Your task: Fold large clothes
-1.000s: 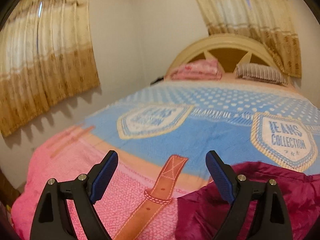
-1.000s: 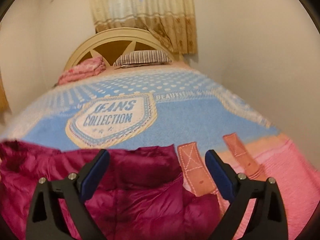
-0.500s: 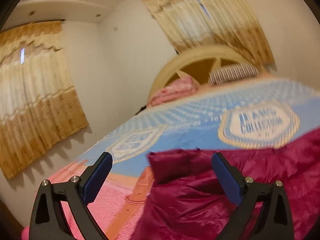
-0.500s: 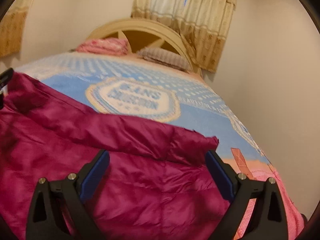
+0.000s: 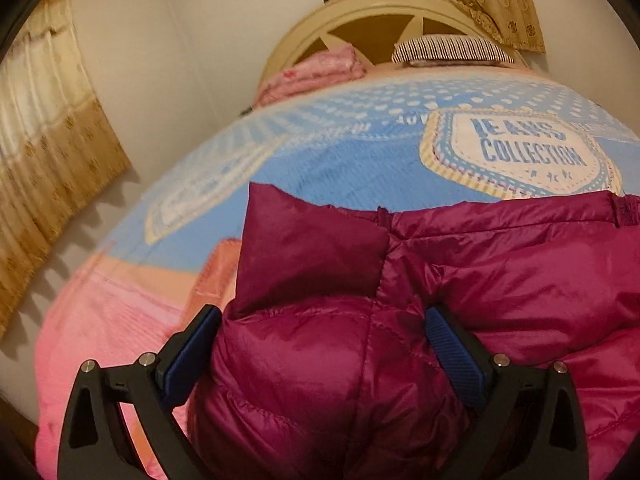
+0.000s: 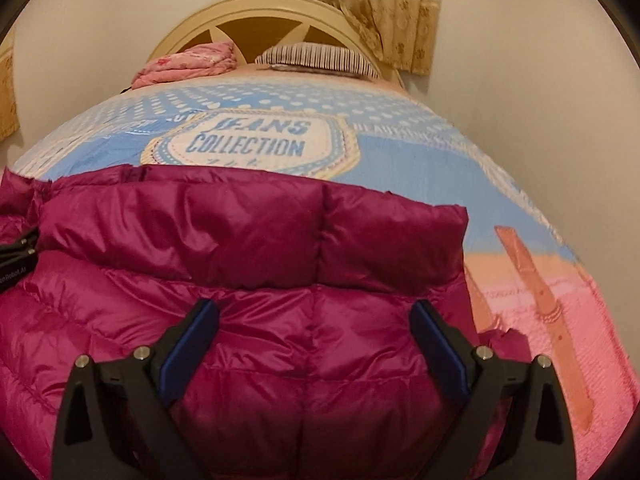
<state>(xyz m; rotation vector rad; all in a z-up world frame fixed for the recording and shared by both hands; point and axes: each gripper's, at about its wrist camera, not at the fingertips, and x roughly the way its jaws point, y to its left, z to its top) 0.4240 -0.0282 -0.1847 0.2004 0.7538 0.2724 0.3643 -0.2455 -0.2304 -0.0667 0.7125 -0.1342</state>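
A magenta quilted puffer jacket [image 5: 460, 280] lies spread on the bed, its far edge folded into a thick band; it also fills the right wrist view [image 6: 248, 300]. My left gripper [image 5: 322, 324] is open, close above the jacket's left part, with fabric between its spread fingers. My right gripper [image 6: 314, 318] is open over the jacket's right part near its right edge. Part of the left gripper's body [image 6: 16, 252] shows at the left edge of the right wrist view.
The bed has a blue and pink blanket [image 5: 360, 152] printed "JEANS COLLECTION". A pink folded cloth [image 6: 188, 64] and a striped pillow [image 6: 320, 58] lie by the cream headboard [image 6: 256, 16]. Curtains [image 5: 52, 152] hang on the walls beside the bed.
Both grippers have come in low over the jacket, which now fills the lower part of each view. Both stayed open.
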